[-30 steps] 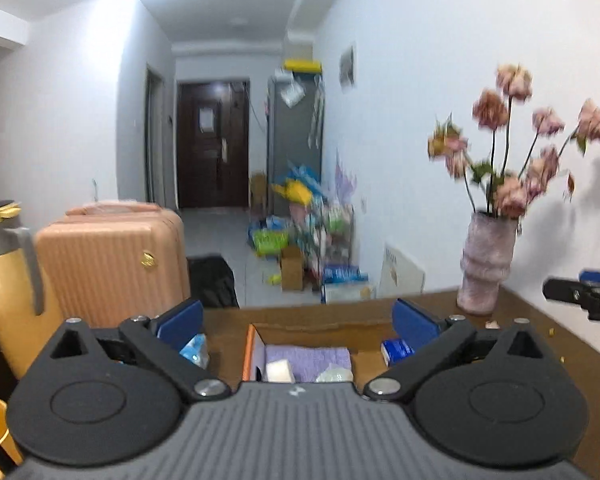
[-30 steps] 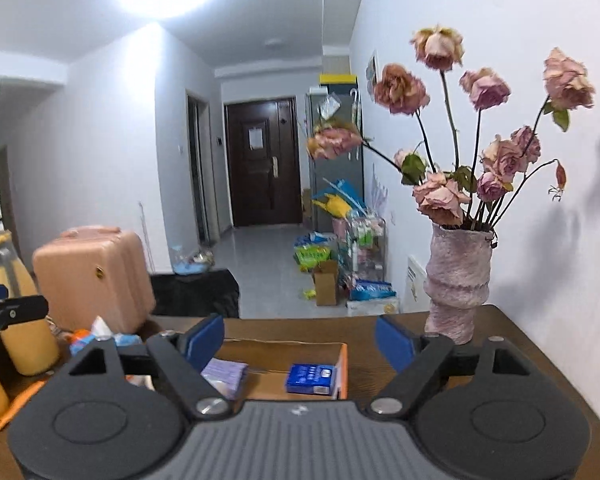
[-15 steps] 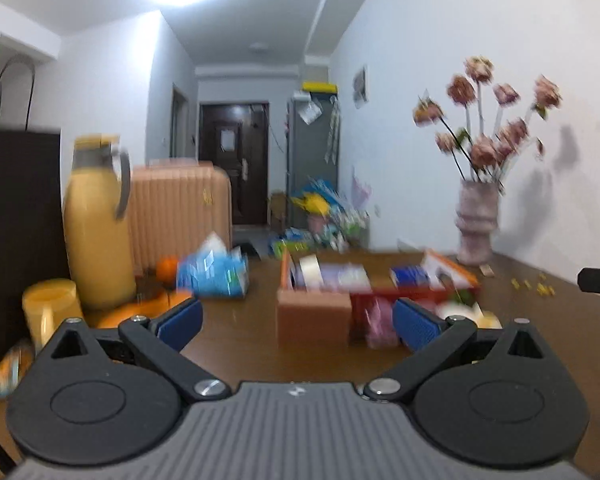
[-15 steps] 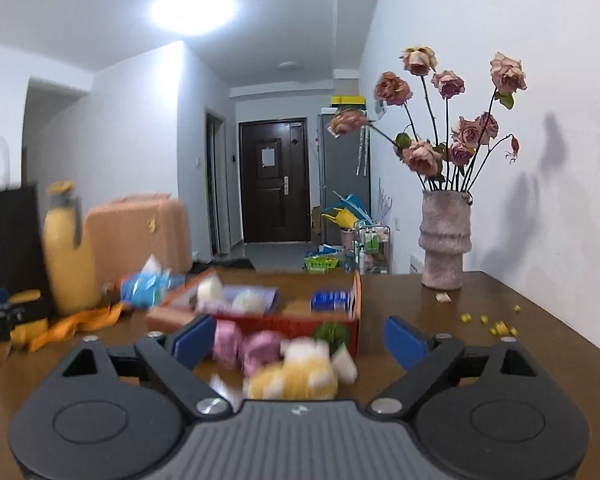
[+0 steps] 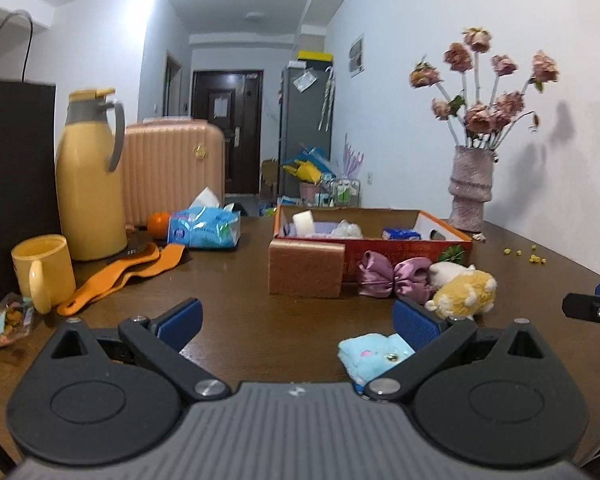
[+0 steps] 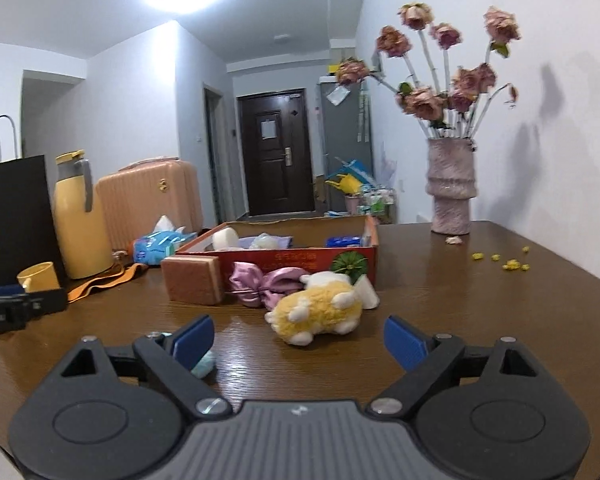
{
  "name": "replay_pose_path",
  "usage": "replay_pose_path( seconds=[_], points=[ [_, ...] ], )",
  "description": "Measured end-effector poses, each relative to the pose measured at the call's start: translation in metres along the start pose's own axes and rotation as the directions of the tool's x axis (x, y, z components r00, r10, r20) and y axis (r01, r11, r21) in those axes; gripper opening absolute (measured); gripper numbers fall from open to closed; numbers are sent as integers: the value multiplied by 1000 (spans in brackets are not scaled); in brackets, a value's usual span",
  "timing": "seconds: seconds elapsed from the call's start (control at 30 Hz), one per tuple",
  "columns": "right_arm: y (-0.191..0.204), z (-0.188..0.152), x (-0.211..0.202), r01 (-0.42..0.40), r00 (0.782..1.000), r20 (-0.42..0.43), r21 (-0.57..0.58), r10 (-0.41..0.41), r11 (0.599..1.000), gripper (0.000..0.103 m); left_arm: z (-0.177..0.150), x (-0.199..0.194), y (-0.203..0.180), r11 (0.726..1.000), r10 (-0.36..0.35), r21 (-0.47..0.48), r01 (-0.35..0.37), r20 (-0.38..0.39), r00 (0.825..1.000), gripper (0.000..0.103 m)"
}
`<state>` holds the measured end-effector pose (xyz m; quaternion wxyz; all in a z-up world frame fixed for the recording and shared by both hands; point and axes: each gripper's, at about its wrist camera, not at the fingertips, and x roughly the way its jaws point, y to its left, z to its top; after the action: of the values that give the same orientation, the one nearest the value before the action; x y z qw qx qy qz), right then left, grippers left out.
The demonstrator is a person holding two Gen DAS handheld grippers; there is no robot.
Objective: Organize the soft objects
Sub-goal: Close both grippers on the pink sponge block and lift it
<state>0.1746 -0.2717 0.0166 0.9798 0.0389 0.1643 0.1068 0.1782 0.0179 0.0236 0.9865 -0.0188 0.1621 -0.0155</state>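
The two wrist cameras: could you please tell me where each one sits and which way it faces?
Left wrist: on the left gripper, low over the table, facing the red box; own open fingers show, blue plush by one.
Right wrist: on the right gripper, jaws closing on nothing, facing the yellow plush.
Shared: box, plush, vase.

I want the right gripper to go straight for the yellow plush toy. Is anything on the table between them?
Nothing visible. The right gripper stands open with only bare table ahead of it up to the yellow plush toy. The purple satin bow and red box lie beyond the toy.
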Motion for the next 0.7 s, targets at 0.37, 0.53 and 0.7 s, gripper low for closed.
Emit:
replay_pose_path(
  seconds=[0.37,0.53,0.7],
  points=[
    [29,43,132,-206,967,-125,138,224,969,52,59,143,56,988,-135,-92,126,-99,986,66],
    [54,68,222,-252,949,-146,180,280,951,49,72,222,77,975,-168,-170,140,-164,972,44],
    [67,73,284,-232,935,-208,254,288,939,37,61,249,90,942,-255,-269,200,-190,948,27]
  ],
)
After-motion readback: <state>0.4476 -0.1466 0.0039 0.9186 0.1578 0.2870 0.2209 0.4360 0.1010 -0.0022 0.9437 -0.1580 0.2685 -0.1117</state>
